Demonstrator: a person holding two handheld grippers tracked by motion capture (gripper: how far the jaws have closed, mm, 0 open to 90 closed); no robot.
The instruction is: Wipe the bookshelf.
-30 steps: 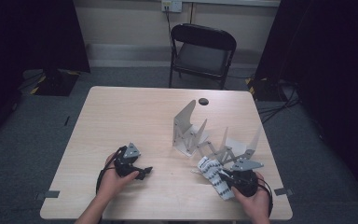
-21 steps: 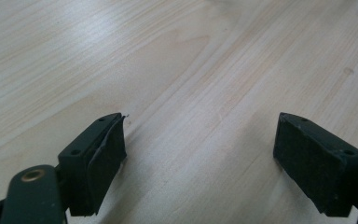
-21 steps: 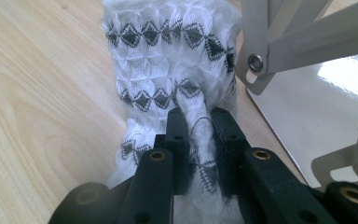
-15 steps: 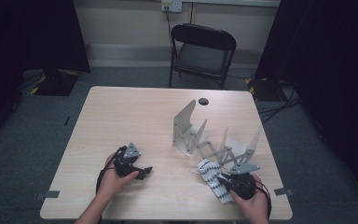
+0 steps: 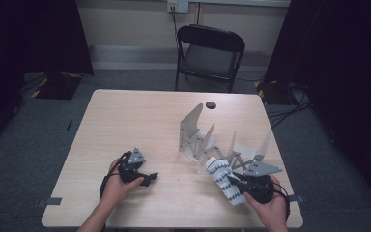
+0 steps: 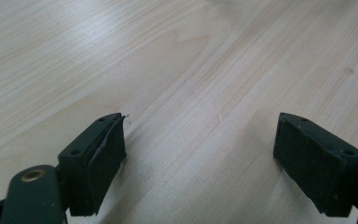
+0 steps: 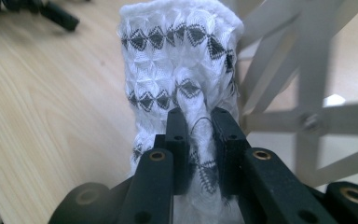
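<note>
The right tool (image 7: 196, 114) pinches a white patterned cloth (image 5: 224, 180) beside the folding rack (image 5: 207, 140); the left tool (image 5: 142, 175) rests open on the pale wooden surface (image 5: 140, 121). Thin fabric could slip free or snag the rack's slats. A black chair (image 5: 207, 53) stands behind, in a dark room.

**Around the desk: chair, cables and dark drapes**

A pale wood-grain desk (image 5: 140, 121) stands on grey carpet. A small dark round disc (image 5: 210, 105) lies near its far edge. Beyond that edge stands a black folding chair (image 5: 208, 57), facing the desk, its seat bare. Behind the chair runs a light wall with a socket plate (image 5: 178, 6) (a cable drops from it). Black drapes (image 5: 29, 34) hang at both sides. Cables (image 5: 290, 104) lie on the floor at the far right. Strips of grey tape (image 5: 54, 201) mark the carpet at the desk's near corners.
</note>
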